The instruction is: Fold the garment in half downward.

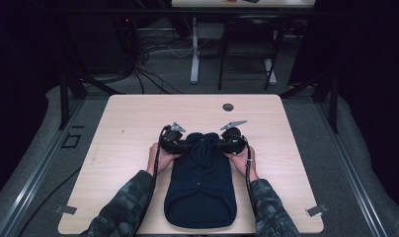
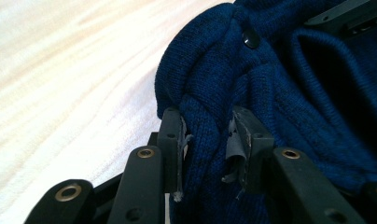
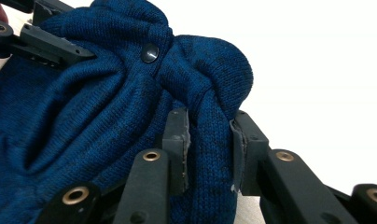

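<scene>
A dark blue knitted garment (image 1: 201, 190) lies lengthwise on the light wooden table (image 1: 133, 123), its far end bunched up between both hands. My left gripper (image 1: 174, 140) is shut on a fold of the knit (image 2: 207, 135) at the garment's far left corner. My right gripper (image 1: 231, 139) is shut on a fold (image 3: 210, 140) at the far right corner. A small dark button (image 3: 150, 52) sits on the bunched cloth just beyond the right jaws, and the same kind of button (image 2: 250, 38) shows beyond the left jaws. The other gripper's jaw tips touch the cloth in each gripper view.
A round cable hole (image 1: 228, 107) lies in the table beyond the garment. Bare tabletop spreads to the left, right and far side. Beyond the table's far edge stand chair and desk legs (image 1: 194, 49) and floor cables (image 1: 153, 47). Camouflage sleeves (image 1: 123, 207) enter from the bottom.
</scene>
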{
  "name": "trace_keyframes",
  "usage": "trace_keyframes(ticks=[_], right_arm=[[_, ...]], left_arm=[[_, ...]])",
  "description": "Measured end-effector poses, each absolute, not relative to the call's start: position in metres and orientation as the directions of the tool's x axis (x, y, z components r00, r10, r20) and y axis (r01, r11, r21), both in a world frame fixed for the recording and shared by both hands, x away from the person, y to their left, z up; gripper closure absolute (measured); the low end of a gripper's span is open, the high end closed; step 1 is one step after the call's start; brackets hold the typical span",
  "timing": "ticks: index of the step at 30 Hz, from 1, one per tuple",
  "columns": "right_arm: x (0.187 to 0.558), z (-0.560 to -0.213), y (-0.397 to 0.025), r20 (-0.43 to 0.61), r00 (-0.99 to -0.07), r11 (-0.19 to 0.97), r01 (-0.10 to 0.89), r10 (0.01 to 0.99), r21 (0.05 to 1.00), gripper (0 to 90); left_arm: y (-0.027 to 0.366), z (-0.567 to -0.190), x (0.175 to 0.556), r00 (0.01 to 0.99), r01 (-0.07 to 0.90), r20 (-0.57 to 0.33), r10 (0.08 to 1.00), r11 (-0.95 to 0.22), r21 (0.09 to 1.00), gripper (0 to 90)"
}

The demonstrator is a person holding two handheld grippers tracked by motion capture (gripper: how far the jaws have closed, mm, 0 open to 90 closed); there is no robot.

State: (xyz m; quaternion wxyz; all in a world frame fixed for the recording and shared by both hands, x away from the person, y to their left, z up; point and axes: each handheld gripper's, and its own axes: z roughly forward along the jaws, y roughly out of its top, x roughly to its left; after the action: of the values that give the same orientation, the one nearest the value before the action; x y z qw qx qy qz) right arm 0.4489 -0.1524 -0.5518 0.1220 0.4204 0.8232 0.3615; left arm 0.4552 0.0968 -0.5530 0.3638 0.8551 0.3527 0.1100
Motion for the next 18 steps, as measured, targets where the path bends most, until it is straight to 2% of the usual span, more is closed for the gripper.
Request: trace_keyframes(ticks=[8,18], right_arm=[[0.431,-0.527,-0.154,0.038,-0.646,0.401,0.517,0.762,0.756,71.0],[0.414,-0.507,-0.153,-0.029,-0.675,0.437,0.443,0.737,0.783,70.9]], left_arm=[[0.101,-0.535,0.448,0.746,0.493,-0.059,0.663,-0.49,0.719,65.9],[0.107,-0.517,0.439,0.767,0.462,-0.065,0.638,-0.48,0.746,65.6]])
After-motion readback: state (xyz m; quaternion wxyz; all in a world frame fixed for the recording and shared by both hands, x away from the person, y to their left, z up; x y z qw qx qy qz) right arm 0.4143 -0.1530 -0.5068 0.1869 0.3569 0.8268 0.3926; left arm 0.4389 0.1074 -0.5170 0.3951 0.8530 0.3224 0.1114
